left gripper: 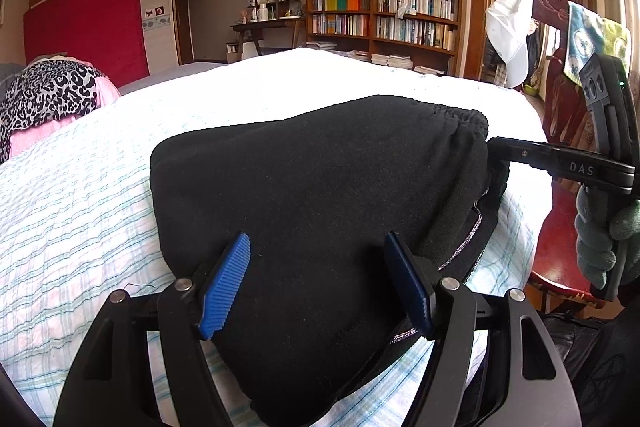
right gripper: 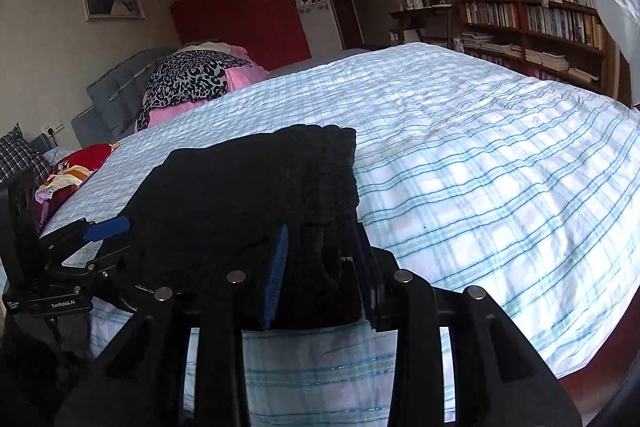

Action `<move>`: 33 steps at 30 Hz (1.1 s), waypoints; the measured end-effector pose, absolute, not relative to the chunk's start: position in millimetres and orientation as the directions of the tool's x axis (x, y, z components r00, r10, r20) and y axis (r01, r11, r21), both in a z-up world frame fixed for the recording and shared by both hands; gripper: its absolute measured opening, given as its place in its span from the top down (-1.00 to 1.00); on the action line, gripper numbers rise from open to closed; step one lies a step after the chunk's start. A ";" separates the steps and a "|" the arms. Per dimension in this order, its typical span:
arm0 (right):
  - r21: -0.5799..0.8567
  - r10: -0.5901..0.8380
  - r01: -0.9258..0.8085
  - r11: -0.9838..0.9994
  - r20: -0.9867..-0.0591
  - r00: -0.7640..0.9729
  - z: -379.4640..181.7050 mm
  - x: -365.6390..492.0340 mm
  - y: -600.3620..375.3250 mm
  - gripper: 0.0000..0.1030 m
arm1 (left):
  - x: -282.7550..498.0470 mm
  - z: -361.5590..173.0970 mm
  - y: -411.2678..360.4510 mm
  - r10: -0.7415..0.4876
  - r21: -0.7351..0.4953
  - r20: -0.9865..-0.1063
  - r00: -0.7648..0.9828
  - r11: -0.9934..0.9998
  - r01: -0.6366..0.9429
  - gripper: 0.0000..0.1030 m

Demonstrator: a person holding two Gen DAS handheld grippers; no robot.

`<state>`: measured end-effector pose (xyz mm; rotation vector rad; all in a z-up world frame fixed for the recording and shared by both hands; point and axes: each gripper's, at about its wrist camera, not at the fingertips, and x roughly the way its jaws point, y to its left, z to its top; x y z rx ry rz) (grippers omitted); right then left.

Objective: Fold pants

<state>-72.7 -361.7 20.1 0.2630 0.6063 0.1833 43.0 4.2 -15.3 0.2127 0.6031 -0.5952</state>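
Mostly done: pants (left gripper: 320,195) lie as a compact folded black bundle on the bed (left gripper: 80,187), mid-frame. Right gripper (right gripper: 320,279) pinches the waistband end, jaws closed on fabric. Left gripper (left gripper: 316,283) sits wide open over the near edge, holding nothing. Probably just release or a final tidy left.

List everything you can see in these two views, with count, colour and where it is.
folded fabric pants: one, black, on the near part of the bed
checked bedspread: one, white with pale blue lines, covering the bed
leopard-print cloth: one, black and grey, on pink bedding at the far left
wooden bookshelf: one, brown, full of books, against the far wall
cap: one, white, hanging at the right by the doorway
red panel: one, on the far wall
left gripper: blue pads, open, over the pants
right gripper: blue pads, closed on the pants' edge
gloved hand: grey-green, holding the right gripper
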 end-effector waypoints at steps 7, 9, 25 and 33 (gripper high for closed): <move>0.154 0.106 -0.019 0.988 -0.578 0.809 -10.1 -54.1 -355.1 0.34 | 40.1 -17.6 3.0 -0.466 0.027 -0.586 0.663 0.806 0.591 -0.38; 0.183 0.106 0.003 0.983 -0.585 0.804 -11.0 -49.0 -358.7 0.34 | 39.1 -18.4 1.6 -0.461 0.036 -0.584 0.668 0.807 0.589 -0.38; 0.683 0.491 -0.046 0.729 -0.476 0.730 17.1 -18.4 -413.7 0.33 | 34.9 -15.0 5.8 -0.469 0.014 -0.577 0.668 0.812 0.583 -0.43; 0.829 0.614 -0.027 0.558 -0.391 0.686 17.5 -13.2 -420.5 -0.14 | 30.3 -15.7 12.8 -0.479 0.011 -0.568 0.669 0.809 0.588 -0.44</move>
